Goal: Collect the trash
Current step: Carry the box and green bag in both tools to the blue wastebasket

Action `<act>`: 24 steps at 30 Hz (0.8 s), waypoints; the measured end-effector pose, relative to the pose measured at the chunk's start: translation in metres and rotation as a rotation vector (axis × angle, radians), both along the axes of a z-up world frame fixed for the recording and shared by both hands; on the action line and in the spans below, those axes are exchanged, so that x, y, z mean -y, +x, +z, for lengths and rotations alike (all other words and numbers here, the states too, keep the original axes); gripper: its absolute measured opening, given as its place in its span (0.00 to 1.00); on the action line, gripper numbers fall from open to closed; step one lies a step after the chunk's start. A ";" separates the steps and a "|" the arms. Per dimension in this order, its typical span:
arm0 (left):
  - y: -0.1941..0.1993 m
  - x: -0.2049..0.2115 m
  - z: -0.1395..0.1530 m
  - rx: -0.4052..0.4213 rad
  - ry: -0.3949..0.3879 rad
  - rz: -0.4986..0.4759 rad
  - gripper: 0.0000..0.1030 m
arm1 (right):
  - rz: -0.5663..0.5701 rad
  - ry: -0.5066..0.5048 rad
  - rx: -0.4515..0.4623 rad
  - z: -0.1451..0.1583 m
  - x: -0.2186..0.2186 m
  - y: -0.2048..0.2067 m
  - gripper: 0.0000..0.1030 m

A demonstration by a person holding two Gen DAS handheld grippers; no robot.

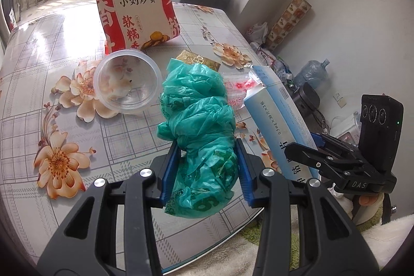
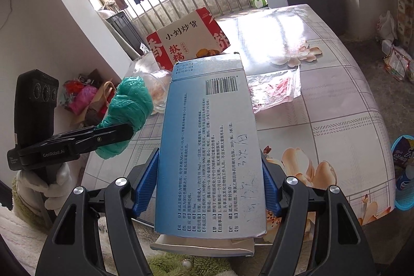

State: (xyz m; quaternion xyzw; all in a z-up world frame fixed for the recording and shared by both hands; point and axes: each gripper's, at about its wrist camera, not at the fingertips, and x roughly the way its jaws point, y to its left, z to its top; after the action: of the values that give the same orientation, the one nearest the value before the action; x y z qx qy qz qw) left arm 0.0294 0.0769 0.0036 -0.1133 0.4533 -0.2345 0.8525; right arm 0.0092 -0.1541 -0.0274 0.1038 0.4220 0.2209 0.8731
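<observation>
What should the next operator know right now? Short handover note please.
Left gripper: shut on the green plastic bag, lifted near the table's front edge.
Right gripper: shut on the blue box, also lifted.
Still on the table: clear plastic cup on its side, red snack box, clear wrapper, gold packet.
Done: two pieces picked up.
Left: drop both, possibly in the blue basket to the right, then collect the rest.

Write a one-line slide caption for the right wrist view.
Right gripper clamps a blue medicine box above the floral table, while the left gripper holds a crumpled green plastic bag.
</observation>
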 end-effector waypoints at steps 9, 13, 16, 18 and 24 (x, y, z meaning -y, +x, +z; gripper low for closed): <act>0.004 0.017 0.013 0.039 -0.001 -0.041 0.38 | -0.058 0.030 0.032 0.008 0.024 -0.004 0.65; 0.007 0.028 0.019 0.058 0.001 -0.065 0.38 | -0.085 0.044 0.048 0.012 0.036 -0.007 0.65; 0.010 0.040 0.023 0.072 0.007 -0.089 0.38 | -0.112 0.057 0.064 0.016 0.047 -0.009 0.65; 0.014 0.049 0.025 0.081 0.011 -0.108 0.38 | -0.133 0.068 0.075 0.018 0.056 -0.011 0.65; 0.029 0.090 0.035 0.105 0.014 -0.190 0.38 | -0.232 0.113 0.100 0.024 0.095 -0.013 0.65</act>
State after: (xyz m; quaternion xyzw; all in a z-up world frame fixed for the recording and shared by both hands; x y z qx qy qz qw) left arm 0.0584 -0.0134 0.0384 -0.0513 0.4182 -0.3168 0.8498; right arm -0.0035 -0.2491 -0.0036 0.1896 0.3500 0.1467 0.9056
